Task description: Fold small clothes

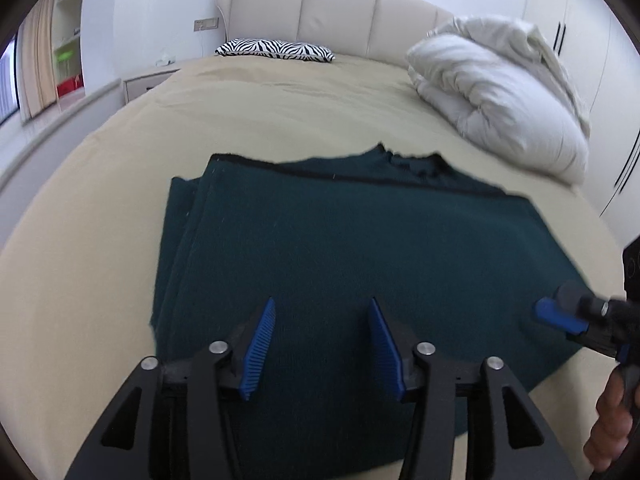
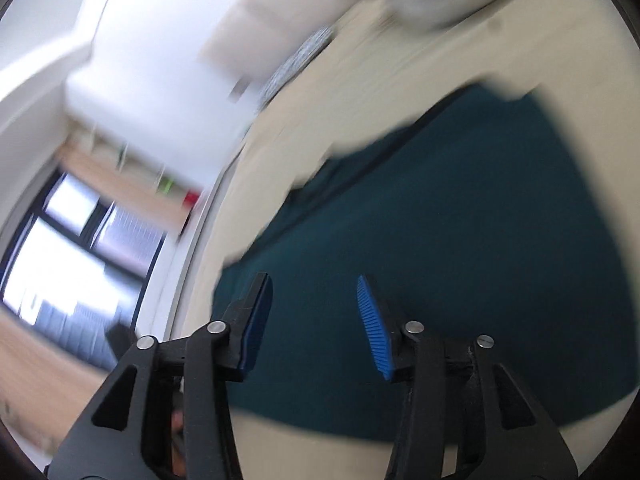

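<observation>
The left wrist view looks level along its own tongs (image 1: 322, 344), close above the dark green garment (image 1: 360, 248), facing up the bed (image 1: 280, 100) toward the headboard (image 1: 336, 12); the right tongs (image 1: 560, 316) enter at its right edge. The right wrist view rides behind its tongs (image 2: 314, 320), rolled sideways and motion-blurred (the window (image 2: 60, 248) sits lower left), equally close. Both views share the garment (image 2: 440, 240), the bed (image 2: 400, 64) and the white duvet (image 1: 500, 92).
</observation>
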`<state>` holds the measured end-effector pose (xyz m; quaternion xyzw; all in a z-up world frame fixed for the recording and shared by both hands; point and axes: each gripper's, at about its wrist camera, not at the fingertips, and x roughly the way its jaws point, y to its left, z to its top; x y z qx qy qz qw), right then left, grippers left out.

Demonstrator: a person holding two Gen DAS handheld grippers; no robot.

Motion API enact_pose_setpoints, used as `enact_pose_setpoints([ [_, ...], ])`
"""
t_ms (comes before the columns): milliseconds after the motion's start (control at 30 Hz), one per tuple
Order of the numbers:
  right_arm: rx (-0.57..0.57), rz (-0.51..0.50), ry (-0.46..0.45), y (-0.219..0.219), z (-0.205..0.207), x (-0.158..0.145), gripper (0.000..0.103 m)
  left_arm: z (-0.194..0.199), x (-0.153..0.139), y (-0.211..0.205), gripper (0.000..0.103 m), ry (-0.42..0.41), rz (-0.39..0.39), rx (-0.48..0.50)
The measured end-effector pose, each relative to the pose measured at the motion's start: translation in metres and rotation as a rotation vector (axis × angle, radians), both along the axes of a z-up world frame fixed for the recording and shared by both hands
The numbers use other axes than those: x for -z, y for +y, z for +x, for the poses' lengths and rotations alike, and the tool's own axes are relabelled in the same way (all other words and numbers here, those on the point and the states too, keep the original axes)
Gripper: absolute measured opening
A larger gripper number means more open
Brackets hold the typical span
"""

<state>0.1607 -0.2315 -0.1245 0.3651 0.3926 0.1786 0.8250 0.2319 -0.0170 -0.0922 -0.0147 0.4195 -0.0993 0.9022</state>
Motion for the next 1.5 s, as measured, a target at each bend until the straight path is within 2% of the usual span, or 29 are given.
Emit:
enact_pose_setpoints([
  [67,-0.097,-0.024,0.042,0.037,0.007,0.018,0.044,-0.001,0.009,0.005,0.057,0.03,0.008,0.012],
  [100,-0.102,-0.04,0.073,0.045,0.009,0.029,0.044,-0.002,0.01,0.008,0.057,0.028,0.003,0.02],
  [167,-0.06,0.011,0.079,0.033,0.011,0.045,0.036,-0.002,0.011,0.011,0.058,0.034,0.009,0.028],
  [200,-0.008,0.043,0.089,0.015,0.008,0.05,0.028,-0.003,0.012,0.011,0.058,0.035,0.01,0.031],
  [267,0.094,0.064,0.084,-0.02,-0.004,0.051,0.028,-0.003,0.015,0.011,0.058,0.031,0.009,0.029],
  [433,0.36,0.034,0.102,-0.118,-0.051,0.041,0.028,-0.009,0.019,0.008,0.059,0.003,0.034,0.03],
  [533,0.489,-0.025,0.113,-0.15,-0.071,0.028,0.031,-0.008,0.019,0.01,0.059,0.006,0.023,0.031],
  [600,0.527,-0.006,0.089,-0.155,-0.074,0.018,0.036,-0.008,0.02,0.01,0.059,0.003,0.027,0.03],
  [667,0.495,-0.028,0.066,-0.132,-0.062,0.009,0.039,-0.008,0.02,0.01,0.059,0.001,0.031,0.03],
  [733,0.391,-0.065,0.049,-0.105,-0.037,-0.001,0.039,-0.008,0.02,0.009,0.059,0.001,0.03,0.03],
  [833,0.229,-0.075,0.033,-0.042,0.008,-0.007,0.039,-0.008,0.019,0.01,0.059,0.001,0.024,0.031],
  [1000,0.037,-0.07,0.039,0.045,0.069,0.003,0.04,-0.009,0.02,0.012,0.059,0.0,0.004,0.035],
  [1100,-0.003,-0.069,0.065,0.067,0.09,0.016,0.04,-0.009,0.021,0.016,0.059,0.0,-0.025,0.04],
  [1200,0.015,-0.037,0.115,0.059,0.101,0.036,0.04,-0.009,0.021,0.021,0.059,0.002,-0.066,0.046],
  [1267,0.043,0.035,0.099,0.044,0.106,0.044,0.039,-0.009,0.021,0.022,0.059,0.002,-0.079,0.048],
  [1400,0.203,0.122,0.084,-0.025,0.09,0.059,0.039,-0.008,0.021,0.025,0.059,0.002,-0.106,0.051],
  [1467,0.302,0.139,0.094,-0.059,0.078,0.065,0.037,-0.007,0.02,0.032,0.059,0.01,-0.163,0.055],
  [1500,0.345,0.156,0.089,-0.076,0.07,0.067,0.036,-0.006,0.02,0.04,0.059,0.018,-0.218,0.055],
])
